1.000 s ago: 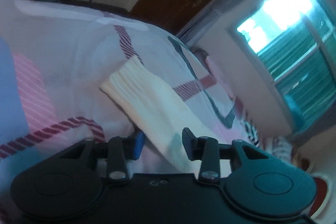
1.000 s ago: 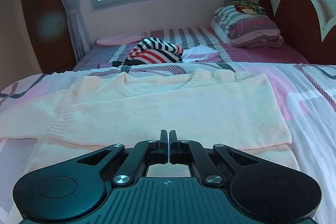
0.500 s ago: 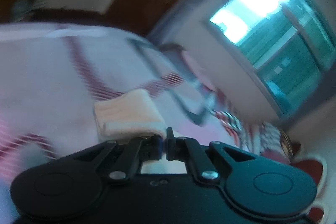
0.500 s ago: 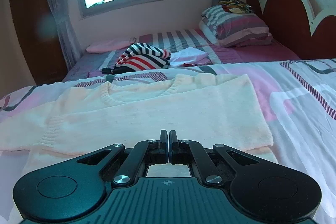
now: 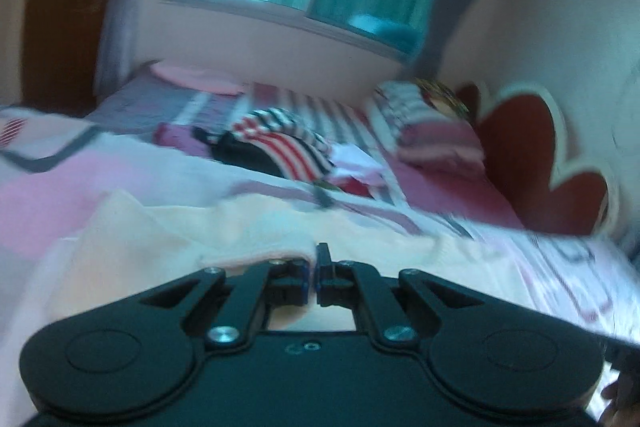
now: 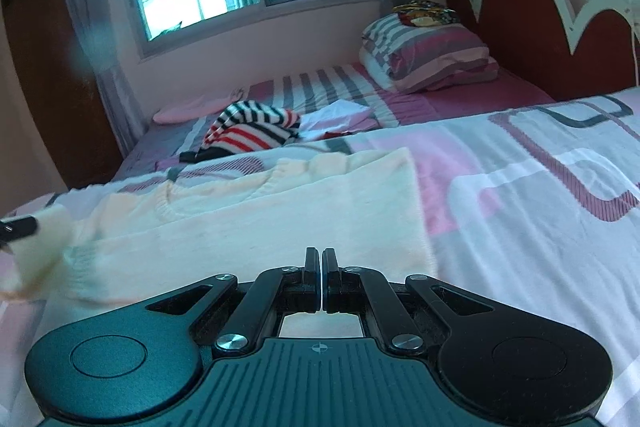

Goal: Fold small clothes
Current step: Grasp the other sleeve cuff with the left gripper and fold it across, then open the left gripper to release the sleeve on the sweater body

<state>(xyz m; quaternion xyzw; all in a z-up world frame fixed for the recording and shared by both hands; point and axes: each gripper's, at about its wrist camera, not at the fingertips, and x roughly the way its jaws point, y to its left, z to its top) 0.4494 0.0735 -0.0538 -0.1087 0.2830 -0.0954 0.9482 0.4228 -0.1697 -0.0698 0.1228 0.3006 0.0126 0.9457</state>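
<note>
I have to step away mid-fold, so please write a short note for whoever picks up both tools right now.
Left tool: shut on the cuff of the cream knitted sweater's sleeve, lifted over the body.
Right tool: shut, nothing visibly held, at the hem.
Cream knitted sweater lies flat on the pink patterned bedspread.
Done: right side appears folded in.
Left: lay this sleeve down, then fold the body.

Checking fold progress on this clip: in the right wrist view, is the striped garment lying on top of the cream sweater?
No. The striped garment lies farther back on the bed, clear of the cream sweater spread in front.
</note>
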